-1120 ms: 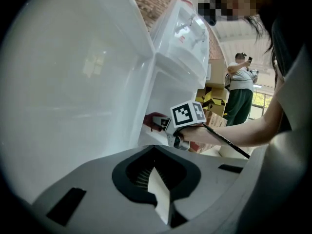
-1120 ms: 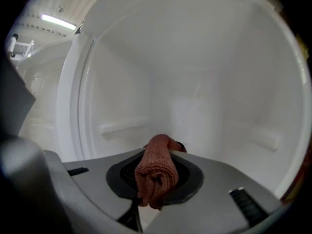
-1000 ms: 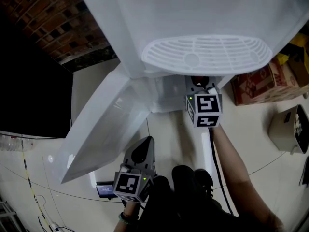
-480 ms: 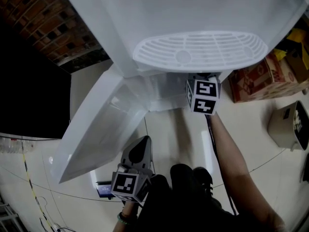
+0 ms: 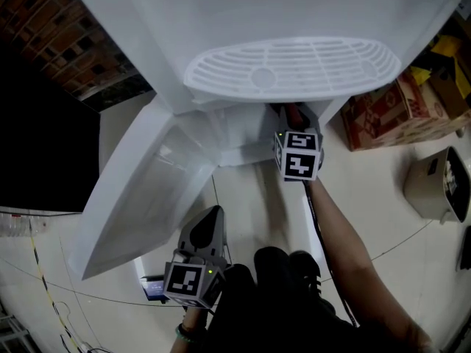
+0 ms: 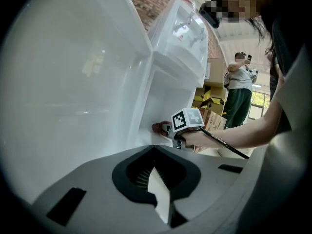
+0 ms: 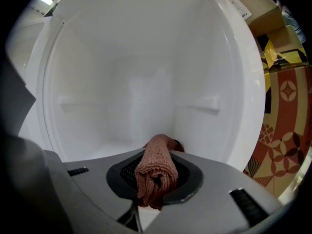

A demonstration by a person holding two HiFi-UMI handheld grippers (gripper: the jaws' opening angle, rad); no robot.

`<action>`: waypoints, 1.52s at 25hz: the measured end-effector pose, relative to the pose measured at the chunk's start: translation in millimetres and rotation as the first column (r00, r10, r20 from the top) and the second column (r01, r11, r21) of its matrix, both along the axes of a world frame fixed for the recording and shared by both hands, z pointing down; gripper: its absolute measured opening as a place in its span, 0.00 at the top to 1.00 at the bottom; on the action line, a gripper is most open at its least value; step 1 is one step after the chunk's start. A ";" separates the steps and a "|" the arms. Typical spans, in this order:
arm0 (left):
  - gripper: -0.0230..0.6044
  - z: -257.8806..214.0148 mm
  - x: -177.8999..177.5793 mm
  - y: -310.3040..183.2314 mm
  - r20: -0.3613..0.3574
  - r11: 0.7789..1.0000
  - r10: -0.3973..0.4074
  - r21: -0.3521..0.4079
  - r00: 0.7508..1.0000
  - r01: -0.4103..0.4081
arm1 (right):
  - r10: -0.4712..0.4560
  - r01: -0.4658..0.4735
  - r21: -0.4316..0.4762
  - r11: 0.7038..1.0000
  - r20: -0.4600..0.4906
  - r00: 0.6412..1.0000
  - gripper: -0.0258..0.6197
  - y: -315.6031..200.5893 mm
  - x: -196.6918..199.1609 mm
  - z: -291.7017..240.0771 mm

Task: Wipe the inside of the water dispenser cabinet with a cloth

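My head camera is looking steeply down over the water dispenser (image 5: 309, 6), my left gripper (image 5: 213, 215) and my right gripper (image 5: 296, 120). The left gripper's camera is facing the open cabinet (image 6: 156, 101) from further back and catching the right gripper. The right gripper's own camera is peering closely into the cabinet, past the cloth (image 7: 156, 172).

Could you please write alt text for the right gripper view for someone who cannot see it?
The right gripper is closed on a rolled reddish-brown cloth, pointed into the white cabinet of the water dispenser. Patterned cardboard boxes stand outside at the right edge.
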State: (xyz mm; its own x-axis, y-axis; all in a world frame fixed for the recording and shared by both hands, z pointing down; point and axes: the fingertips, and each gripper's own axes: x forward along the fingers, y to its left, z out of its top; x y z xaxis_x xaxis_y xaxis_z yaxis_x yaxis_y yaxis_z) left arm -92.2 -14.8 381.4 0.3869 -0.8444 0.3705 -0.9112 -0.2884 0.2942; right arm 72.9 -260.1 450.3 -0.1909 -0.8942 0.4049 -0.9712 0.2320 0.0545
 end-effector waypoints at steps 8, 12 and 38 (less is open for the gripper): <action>0.99 -2.6 7.9 11.0 -0.010 1.000 -0.003 0.012 1.000 0.003 | 0.057 -0.053 0.454 0.889 0.003 0.998 0.84 47.8 20.5 -157.5; 0.99 -1.4 9.8 18.7 -0.009 1.000 -0.006 0.003 1.000 0.006 | 0.103 -0.087 0.490 0.867 -0.004 0.995 0.84 56.7 35.2 -169.2; 0.99 6.7 8.3 19.5 0.000 1.000 -0.008 -0.013 1.000 0.008 | -0.234 0.226 0.256 0.940 0.003 0.972 0.84 31.2 -42.4 -83.8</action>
State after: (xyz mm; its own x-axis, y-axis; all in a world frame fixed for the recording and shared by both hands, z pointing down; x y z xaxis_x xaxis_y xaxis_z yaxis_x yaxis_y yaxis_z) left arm -83.9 4.7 388.1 0.3805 -0.8424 0.3816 -0.9133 -0.2775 0.2981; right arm 30.5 -228.8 366.5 -0.4130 -0.8963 0.1617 -0.8951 0.4322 0.1094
